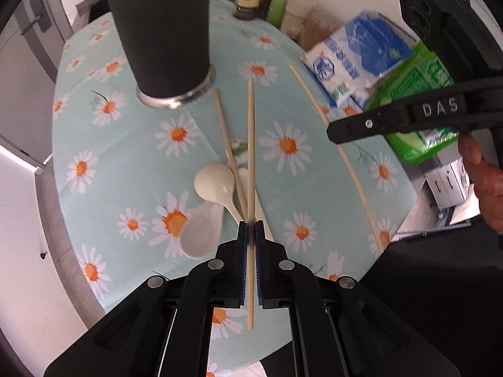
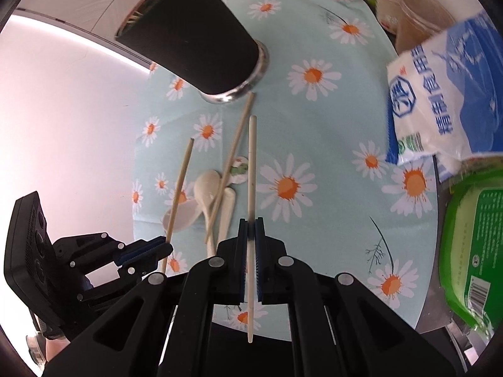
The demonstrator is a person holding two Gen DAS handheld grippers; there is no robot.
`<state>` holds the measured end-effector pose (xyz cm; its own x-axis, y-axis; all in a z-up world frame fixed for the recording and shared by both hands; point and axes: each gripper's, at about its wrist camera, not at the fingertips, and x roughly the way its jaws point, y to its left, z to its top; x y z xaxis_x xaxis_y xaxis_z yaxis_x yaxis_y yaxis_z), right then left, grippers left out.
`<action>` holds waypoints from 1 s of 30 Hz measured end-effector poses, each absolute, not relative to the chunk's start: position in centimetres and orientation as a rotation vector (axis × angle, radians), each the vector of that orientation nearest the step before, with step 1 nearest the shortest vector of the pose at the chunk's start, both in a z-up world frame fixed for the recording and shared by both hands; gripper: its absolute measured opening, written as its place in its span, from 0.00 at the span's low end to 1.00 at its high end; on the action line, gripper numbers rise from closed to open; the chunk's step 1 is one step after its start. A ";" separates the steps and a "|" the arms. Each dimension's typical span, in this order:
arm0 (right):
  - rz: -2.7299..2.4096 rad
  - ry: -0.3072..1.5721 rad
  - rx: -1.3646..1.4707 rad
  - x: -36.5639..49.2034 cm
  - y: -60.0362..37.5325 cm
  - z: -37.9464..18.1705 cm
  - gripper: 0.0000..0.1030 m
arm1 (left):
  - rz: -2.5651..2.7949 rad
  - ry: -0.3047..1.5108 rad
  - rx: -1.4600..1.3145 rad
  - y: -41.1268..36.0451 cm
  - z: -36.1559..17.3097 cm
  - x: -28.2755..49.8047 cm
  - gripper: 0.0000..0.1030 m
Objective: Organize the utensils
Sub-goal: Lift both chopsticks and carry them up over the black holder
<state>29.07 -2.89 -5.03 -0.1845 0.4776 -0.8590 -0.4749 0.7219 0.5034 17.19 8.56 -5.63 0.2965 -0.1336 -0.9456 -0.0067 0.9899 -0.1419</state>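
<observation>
Left wrist view: my left gripper (image 1: 251, 224) clamps a chopstick (image 1: 250, 157) mid-table, for the holder (image 1: 163, 37) near the far edge; my right gripper (image 2: 251, 223) pinches a pale chopstick (image 2: 251, 169).

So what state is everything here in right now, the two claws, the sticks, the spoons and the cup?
Left gripper: shut on the left chopstick.
Right gripper: shut on the right chopstick.
Third chopstick: loose, lying across the spoons.
Spoons: lying on the table.
Black cup: upright, sticks inside.
</observation>
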 end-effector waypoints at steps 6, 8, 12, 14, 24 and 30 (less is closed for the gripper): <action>0.907 1.475 -0.007 29.3 -1.3 -2.5 0.05 | -0.042 1.164 -0.162 10.3 -2.6 17.7 0.04; 0.926 1.454 -0.006 29.4 -0.9 -1.6 0.05 | -0.029 1.126 -0.169 10.6 -1.7 17.8 0.04; 0.956 1.401 -0.008 29.7 0.0 0.2 0.05 | -0.013 1.042 -0.188 11.4 0.5 18.3 0.04; 0.968 1.377 -0.001 30.0 0.4 1.1 0.05 | -0.010 1.000 -0.199 11.8 1.6 18.6 0.04; 1.005 1.249 0.049 32.1 1.4 4.8 0.05 | -0.026 0.844 -0.264 13.7 4.7 20.9 0.04; 1.055 1.158 0.130 34.2 2.2 6.9 0.05 | -0.027 0.772 -0.323 15.6 5.4 22.7 0.04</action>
